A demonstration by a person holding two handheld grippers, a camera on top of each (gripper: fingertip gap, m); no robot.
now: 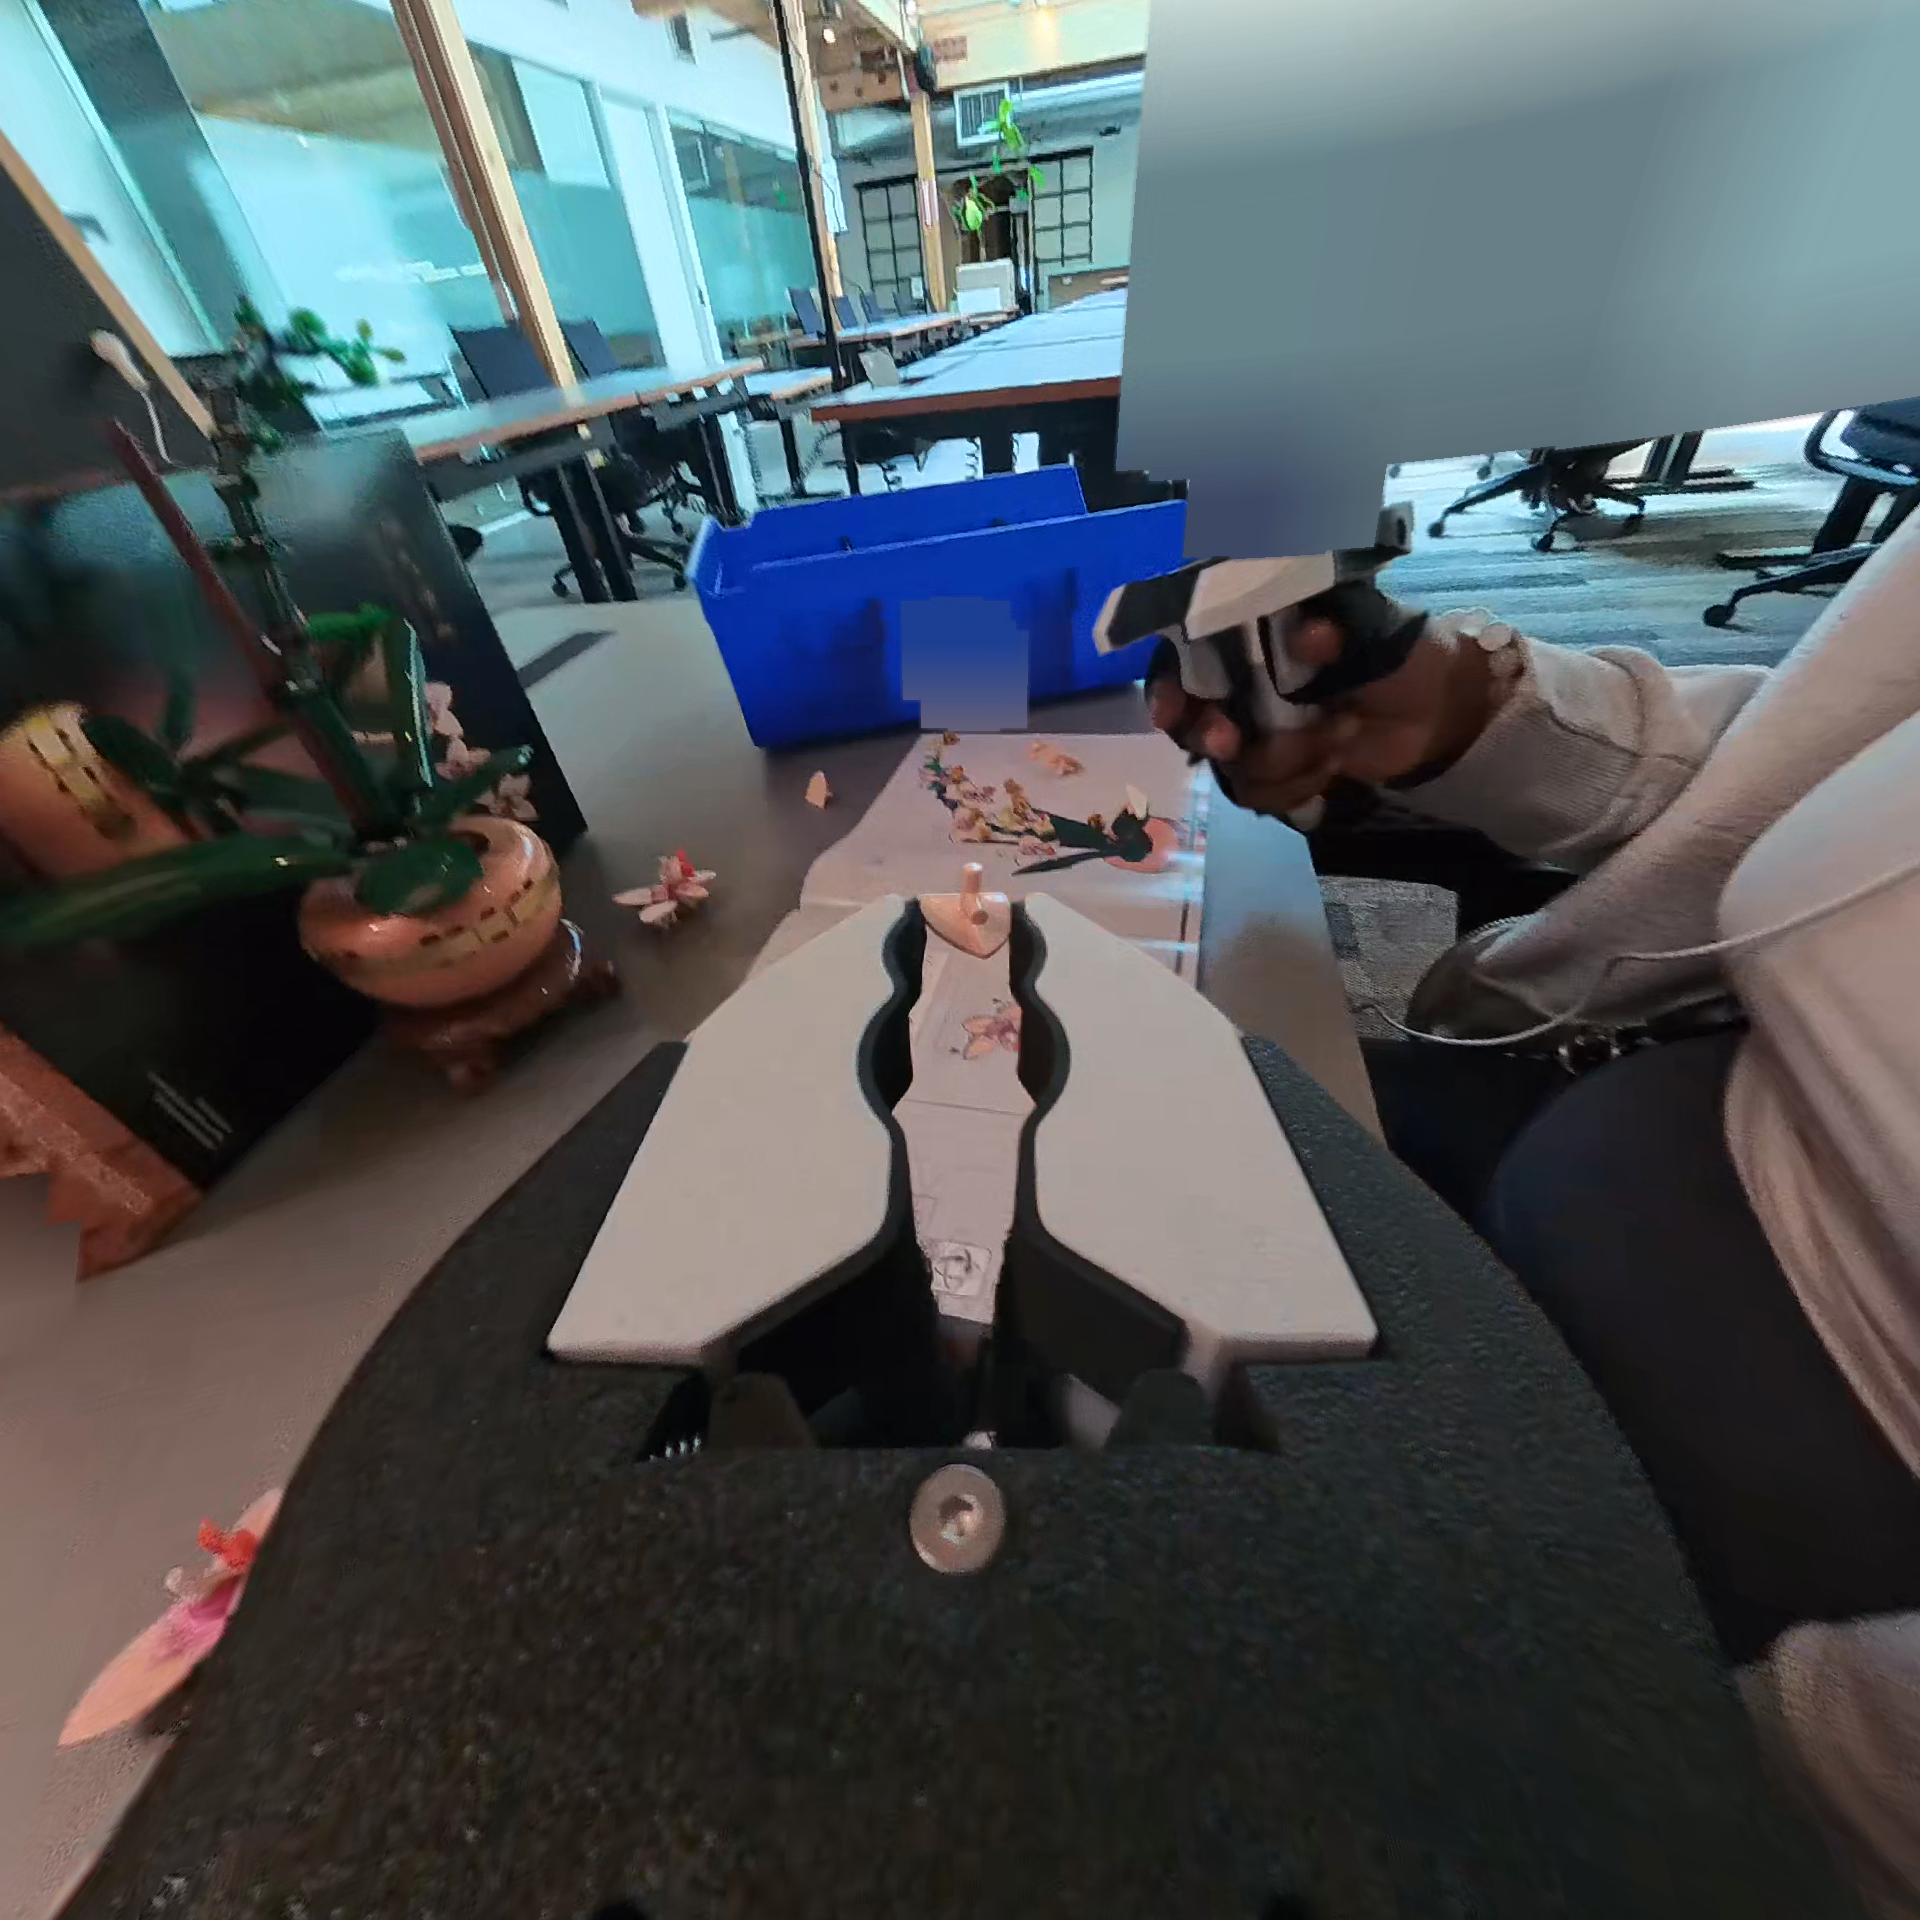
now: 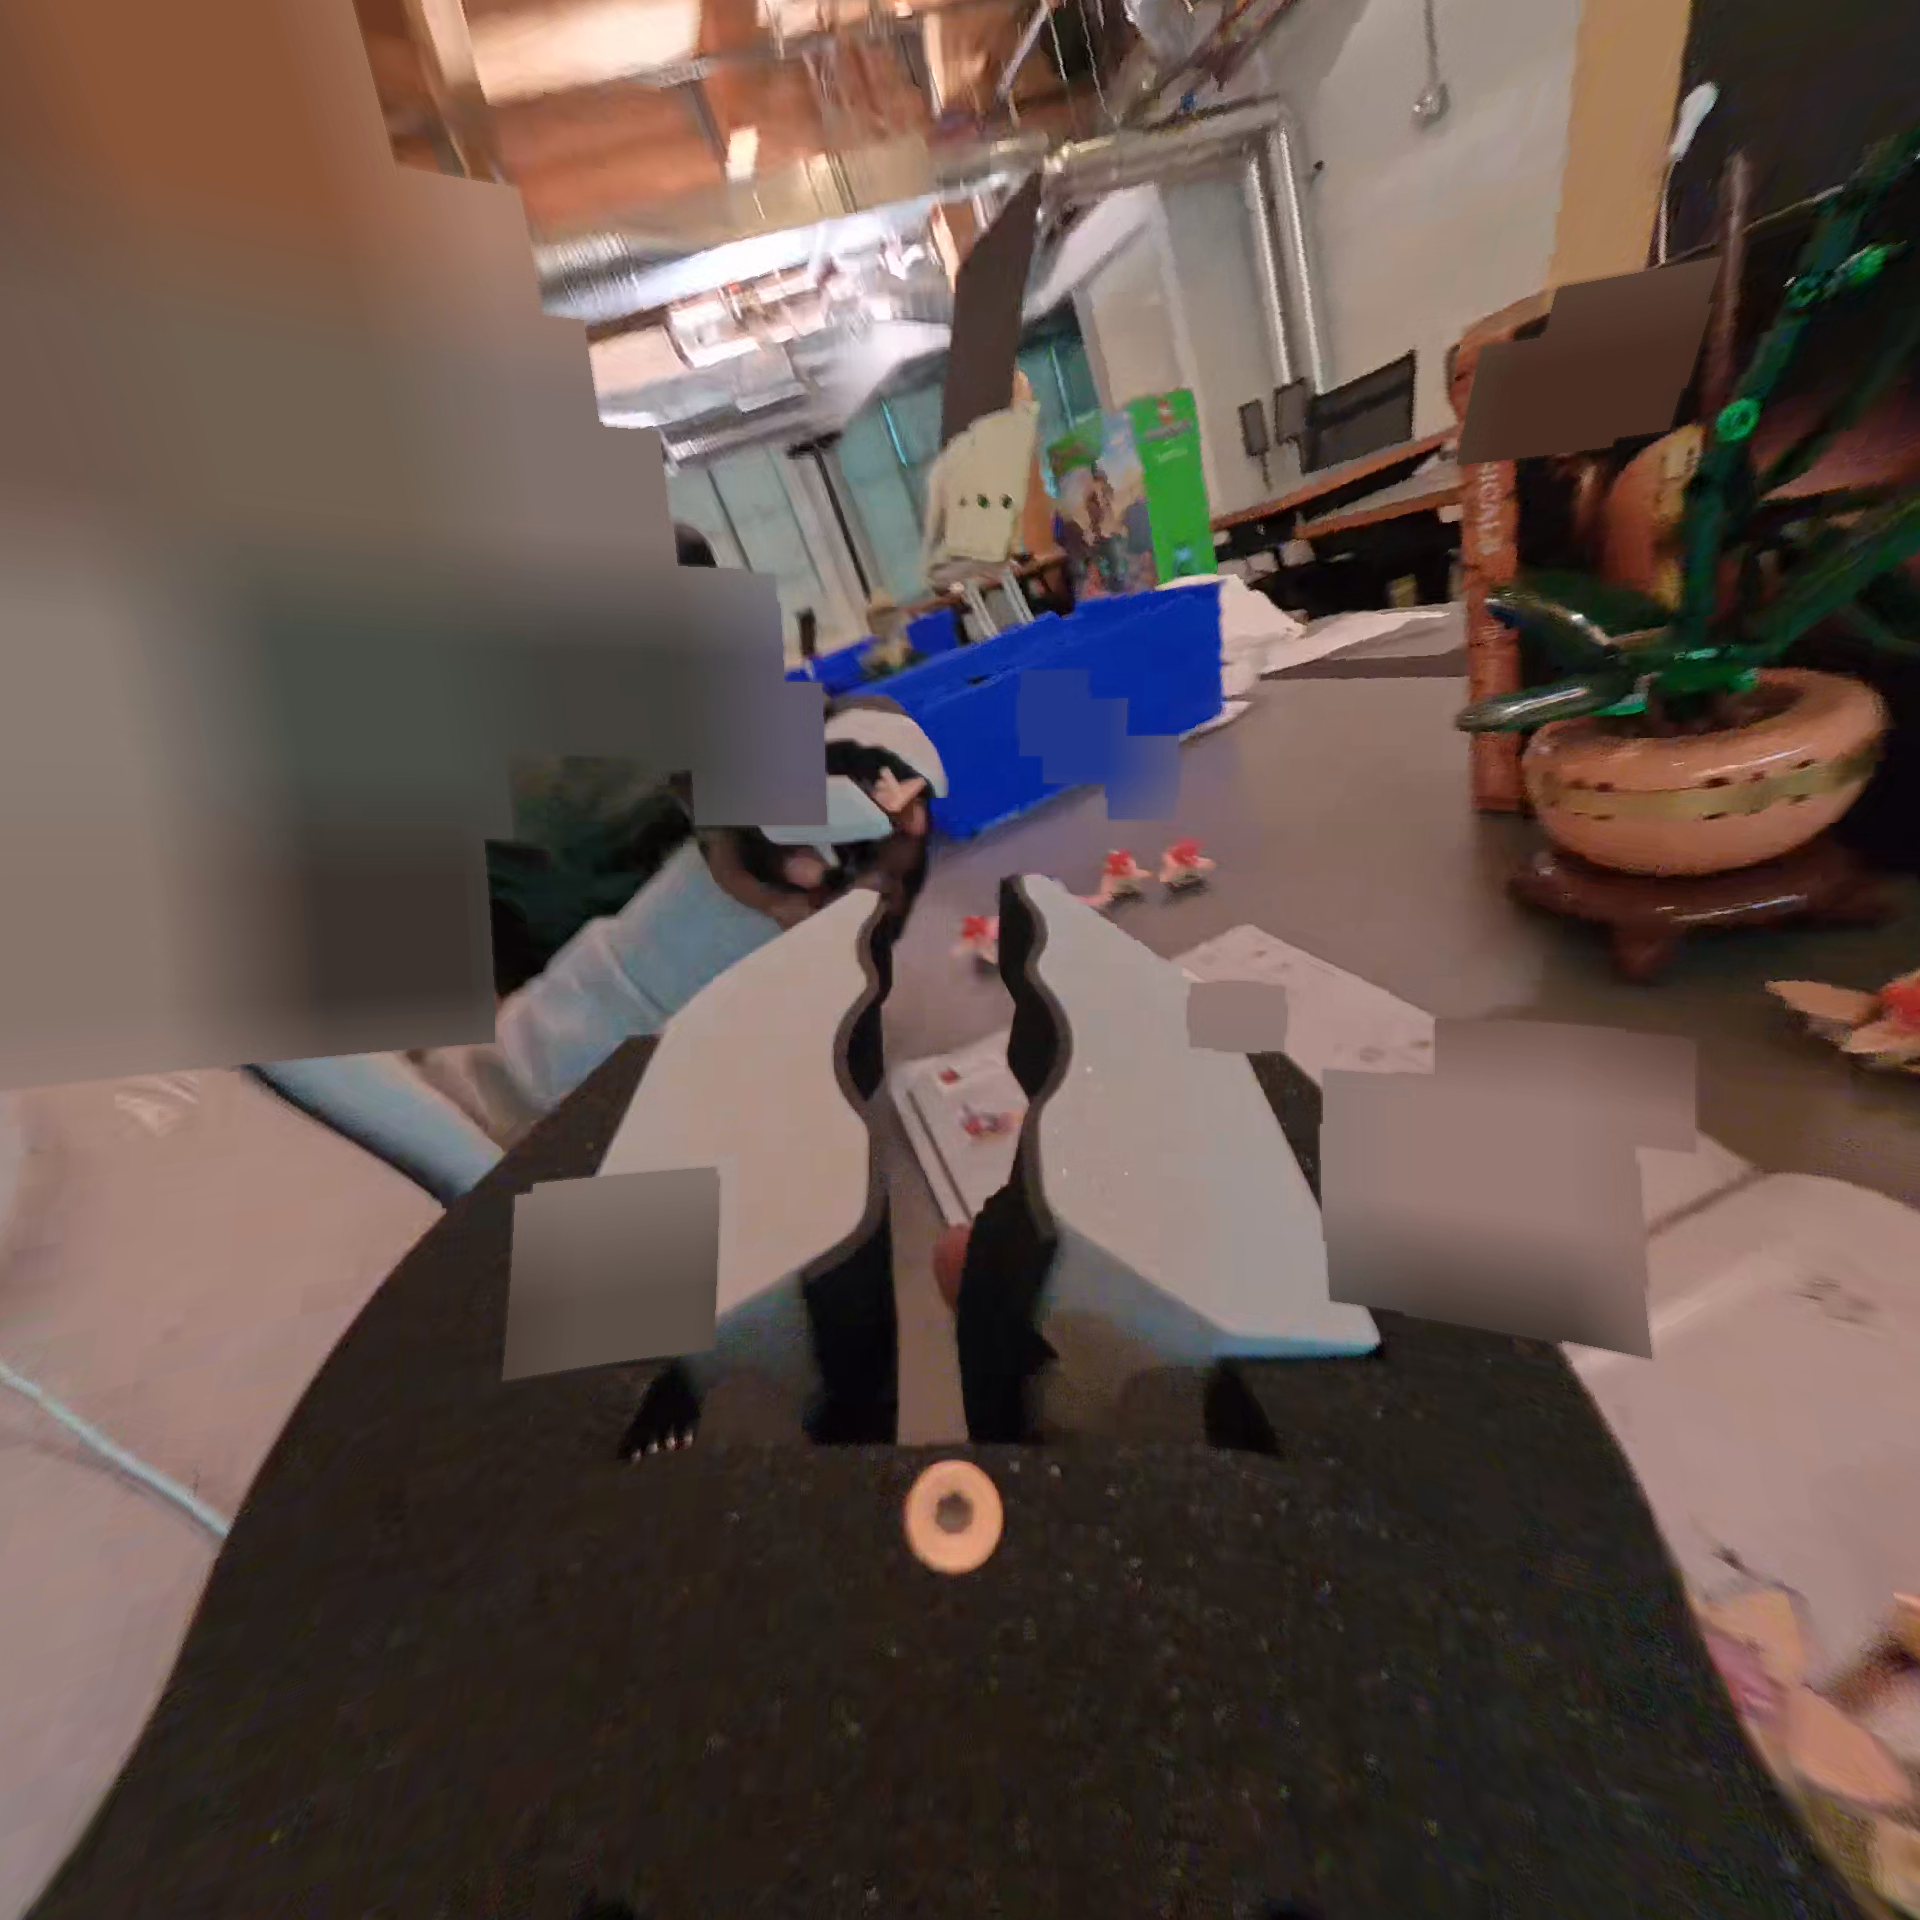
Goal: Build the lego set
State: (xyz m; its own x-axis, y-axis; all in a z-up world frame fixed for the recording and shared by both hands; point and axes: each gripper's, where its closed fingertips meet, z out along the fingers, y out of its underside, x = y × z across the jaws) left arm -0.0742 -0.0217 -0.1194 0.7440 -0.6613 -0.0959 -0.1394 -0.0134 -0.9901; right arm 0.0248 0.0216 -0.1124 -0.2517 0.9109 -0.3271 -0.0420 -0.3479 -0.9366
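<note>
Your left gripper (image 1: 966,920) pinching 1 pale petal piece (image 1: 968,925) above the instruction booklet (image 1: 1049,831), your right gripper (image 2: 940,904) jaws narrowly parted, empty, booklet (image 2: 1309,997) just beyond.
</note>
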